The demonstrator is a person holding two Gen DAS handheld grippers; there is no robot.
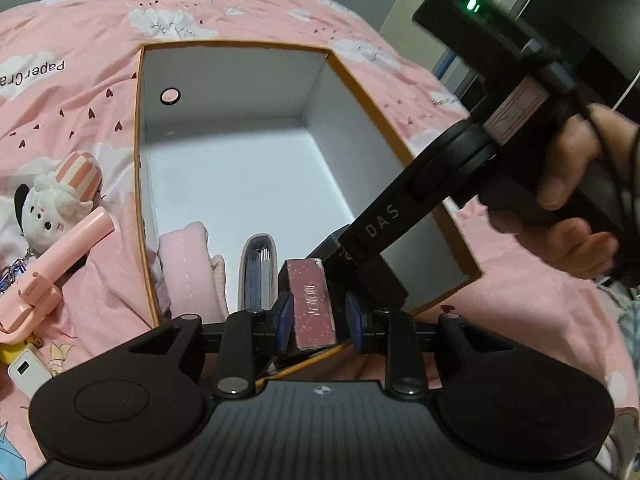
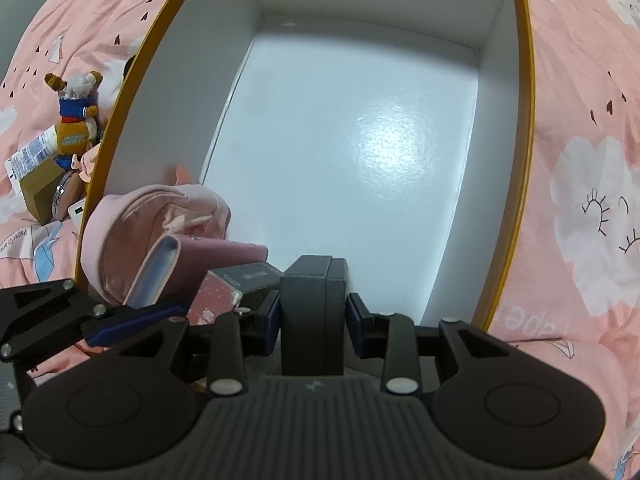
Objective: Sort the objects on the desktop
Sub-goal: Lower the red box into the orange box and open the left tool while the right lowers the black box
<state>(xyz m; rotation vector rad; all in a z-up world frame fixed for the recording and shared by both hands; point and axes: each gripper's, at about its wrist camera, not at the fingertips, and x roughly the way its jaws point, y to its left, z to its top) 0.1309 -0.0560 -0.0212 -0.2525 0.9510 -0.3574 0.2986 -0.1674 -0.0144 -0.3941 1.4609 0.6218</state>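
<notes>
- I'm holding my left gripper [image 1: 319,316] over the near end of the white box [image 1: 240,168], which is sitting on the pink bedspread [image 1: 80,92].
- A pink speckled box [image 1: 311,304] is standing between my left fingers [image 1: 282,314]; there's a sliver of gap on each side, so the pads aren't squeezing it.
- My right gripper [image 2: 313,312] is pointing straight down into the same box, its fingers [image 2: 353,314] sitting either side of a black case [image 2: 312,304]. The left pad is touching it; whether the right one is pressing, I cannot tell.
- The black case is resting at the near wall, just beside the speckled box.
- A pink pouch [image 2: 160,216] and a slim pink card holder [image 1: 258,272] are already lying in the near left corner.
- Outside, on the bedspread, a plush toy [image 1: 52,200], a pink handheld fan [image 1: 52,268] and a white charger [image 1: 26,372] are waiting.
</notes>
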